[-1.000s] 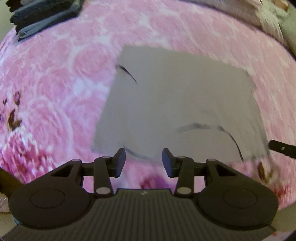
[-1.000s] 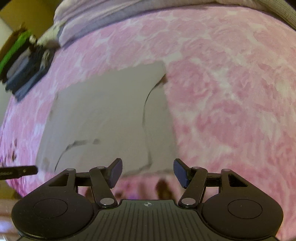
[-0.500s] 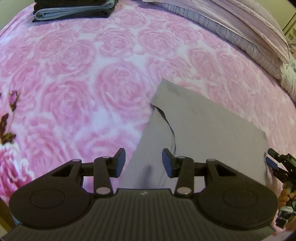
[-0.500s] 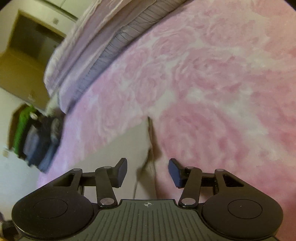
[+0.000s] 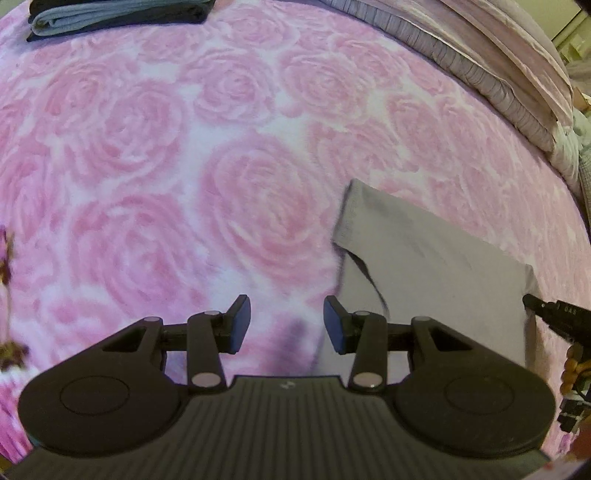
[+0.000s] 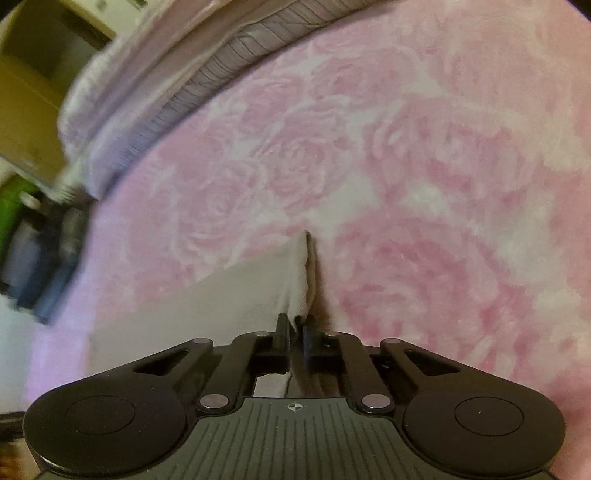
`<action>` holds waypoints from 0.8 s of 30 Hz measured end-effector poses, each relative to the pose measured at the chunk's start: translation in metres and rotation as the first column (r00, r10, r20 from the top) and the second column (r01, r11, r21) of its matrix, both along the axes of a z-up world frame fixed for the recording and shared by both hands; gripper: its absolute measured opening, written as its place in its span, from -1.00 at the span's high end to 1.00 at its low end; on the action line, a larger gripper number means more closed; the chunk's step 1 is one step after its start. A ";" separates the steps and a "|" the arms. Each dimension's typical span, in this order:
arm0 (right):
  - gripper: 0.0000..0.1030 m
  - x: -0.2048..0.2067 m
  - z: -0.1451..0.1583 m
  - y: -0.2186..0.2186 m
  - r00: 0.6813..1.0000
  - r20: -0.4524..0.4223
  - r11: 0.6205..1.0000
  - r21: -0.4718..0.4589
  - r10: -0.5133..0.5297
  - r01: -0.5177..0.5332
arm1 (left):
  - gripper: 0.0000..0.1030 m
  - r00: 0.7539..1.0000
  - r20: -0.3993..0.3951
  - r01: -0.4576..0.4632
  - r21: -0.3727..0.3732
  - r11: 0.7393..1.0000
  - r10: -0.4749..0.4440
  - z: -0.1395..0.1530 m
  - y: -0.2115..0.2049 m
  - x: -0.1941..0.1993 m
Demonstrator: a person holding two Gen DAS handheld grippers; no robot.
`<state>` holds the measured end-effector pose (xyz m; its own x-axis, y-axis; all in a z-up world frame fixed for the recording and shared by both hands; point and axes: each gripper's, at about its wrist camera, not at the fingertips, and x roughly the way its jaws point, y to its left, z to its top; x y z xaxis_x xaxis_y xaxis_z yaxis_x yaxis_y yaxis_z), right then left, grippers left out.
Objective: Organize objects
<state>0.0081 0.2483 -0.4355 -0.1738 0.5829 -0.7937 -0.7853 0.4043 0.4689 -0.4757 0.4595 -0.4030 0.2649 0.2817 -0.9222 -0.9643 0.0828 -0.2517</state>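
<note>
Grey folded garment (image 5: 436, 266) lies flat on the bed, on a pink rose-print blanket (image 5: 192, 155), right of centre in the left wrist view.

Left gripper (image 5: 286, 319): jaws apart, nothing between them. It hangs over bare blanket just beside the garment's left edge; the right-hand fingertip (image 5: 334, 323) overlaps that edge in the view, contact cannot be told.

Right gripper (image 6: 295, 332): jaws together, clamped on the garment's right edge (image 6: 301, 280), which rises in a small ridge ahead of the pads. The tip of this gripper also shows at the far right of the left wrist view, at the garment's right border.

Far left: stack of folded dark clothes (image 5: 110, 14). Far right: pillows (image 5: 491, 66).
</note>
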 end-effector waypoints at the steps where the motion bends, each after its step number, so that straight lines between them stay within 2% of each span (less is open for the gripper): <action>1: 0.98 -0.014 0.009 0.007 0.997 0.074 0.999 -0.041 -0.001 0.004 | 0.25 1.000 0.007 0.003 -0.005 1.000 -0.003 0.000 0.004 -0.005; 2: 0.98 -0.033 0.022 0.018 0.985 0.172 0.996 -0.093 0.006 0.011 | 0.25 1.000 0.013 0.009 -0.009 1.000 -0.009 -0.001 0.007 -0.010; 4: 0.98 -0.072 0.040 0.035 0.937 0.345 0.987 -0.162 0.058 -0.001 | 0.25 1.000 0.020 0.017 -0.017 1.000 -0.016 -0.002 0.013 -0.021; 5: 0.98 -0.101 0.053 0.046 0.890 0.444 0.983 -0.182 0.102 -0.022 | 0.25 0.999 0.027 0.018 -0.025 1.000 -0.017 -0.003 0.016 -0.026; 7: 0.98 -0.156 0.069 0.062 0.811 0.563 0.980 -0.187 0.162 -0.066 | 0.25 0.999 0.042 0.020 -0.039 0.999 -0.018 -0.006 0.020 -0.036; 10: 0.98 -0.242 0.076 0.078 0.715 0.656 0.970 -0.183 0.242 -0.160 | 0.25 0.998 0.062 0.024 -0.053 0.998 -0.021 -0.008 0.025 -0.055; 13: 0.97 -0.325 0.056 0.093 0.596 0.727 0.939 -0.237 0.341 -0.249 | 0.25 0.997 0.075 0.029 -0.068 0.997 -0.024 -0.013 0.027 -0.074; 15: 0.89 -0.367 0.030 0.101 0.561 0.714 0.907 -0.293 0.419 -0.304 | 0.26 0.997 0.074 0.032 -0.082 0.996 -0.026 -0.017 0.025 -0.086; 17: 0.42 -0.392 0.011 0.102 0.557 0.677 0.877 -0.352 0.480 -0.327 | 0.26 0.996 0.081 0.042 -0.095 0.995 -0.034 -0.021 0.022 -0.097; 18: 0.04 -0.399 0.009 0.100 0.560 0.671 0.874 -0.359 0.486 -0.328 | 0.26 0.996 0.083 0.047 -0.099 0.994 -0.039 -0.023 0.019 -0.101; 19: -0.16 -0.404 0.011 0.093 0.561 0.684 0.884 -0.340 0.467 -0.321 | 0.26 0.996 0.083 0.052 -0.103 0.993 -0.044 -0.025 0.017 -0.104; 21: -0.18 -0.405 0.027 0.074 0.598 0.674 0.898 -0.268 0.434 -0.349 | 0.27 0.994 0.092 0.064 -0.105 0.992 -0.055 -0.029 0.011 -0.109; 22: -0.18 -0.399 0.039 0.059 0.648 0.634 0.901 -0.217 0.423 -0.376 | 0.27 0.994 0.095 0.069 -0.100 0.993 -0.060 -0.028 0.009 -0.110; 24: -0.18 -0.381 0.058 0.041 0.728 0.576 0.923 -0.147 0.372 -0.356 | 0.27 0.993 0.092 0.079 -0.096 0.992 -0.071 -0.026 0.005 -0.111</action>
<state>-0.3730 0.2888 -0.3777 0.1315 0.5515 -0.8238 -0.9903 0.0347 -0.1348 -0.5864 0.4647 -0.4291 0.3630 0.1661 -0.9168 -0.9300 0.1244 -0.3457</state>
